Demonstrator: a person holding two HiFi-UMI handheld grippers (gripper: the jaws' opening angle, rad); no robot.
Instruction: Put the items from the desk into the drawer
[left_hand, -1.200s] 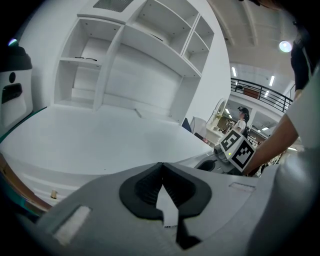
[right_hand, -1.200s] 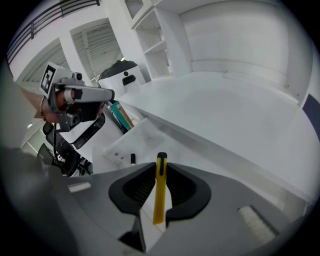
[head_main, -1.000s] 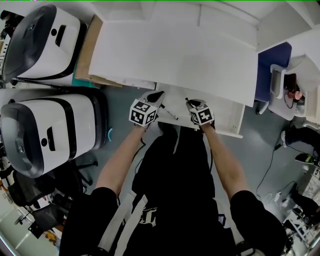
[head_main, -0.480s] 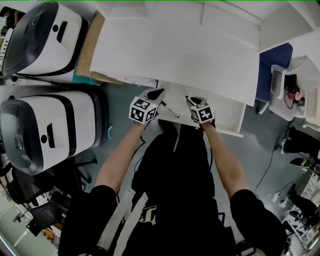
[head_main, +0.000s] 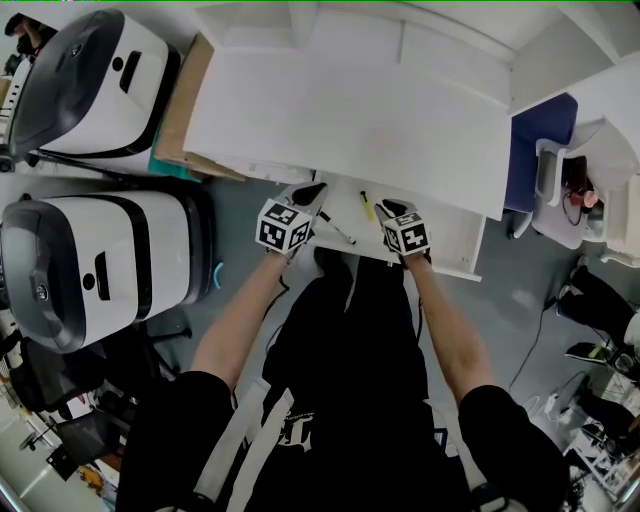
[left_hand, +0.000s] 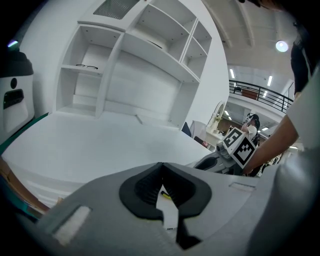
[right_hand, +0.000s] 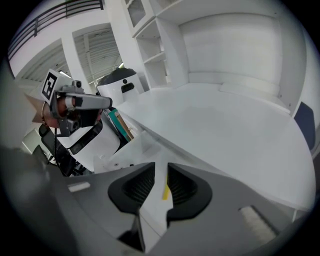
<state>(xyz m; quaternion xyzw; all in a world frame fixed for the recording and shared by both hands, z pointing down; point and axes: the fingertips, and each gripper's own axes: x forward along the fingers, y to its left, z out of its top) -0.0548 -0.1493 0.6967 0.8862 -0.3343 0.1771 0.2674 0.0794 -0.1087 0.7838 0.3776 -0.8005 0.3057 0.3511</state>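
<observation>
1. Hovering at the open drawer (head_main: 446, 240) under the white tabletop (head_main: 350, 110), the left claw (head_main: 312, 190) is pinched together and empty.
2. The right claw (head_main: 384, 208) is a narrow gap apart, gripping nothing.
3. The yellow pen (head_main: 367, 205) and black pen (head_main: 338, 230) lie in the drawer between both claws.

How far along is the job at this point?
Done: a yellow pen and a black pen lie in the open drawer, and the desk shows no items. In hand: nothing; left gripper shut, right gripper slightly open, both empty. Left: probably only closing the drawer.
</observation>
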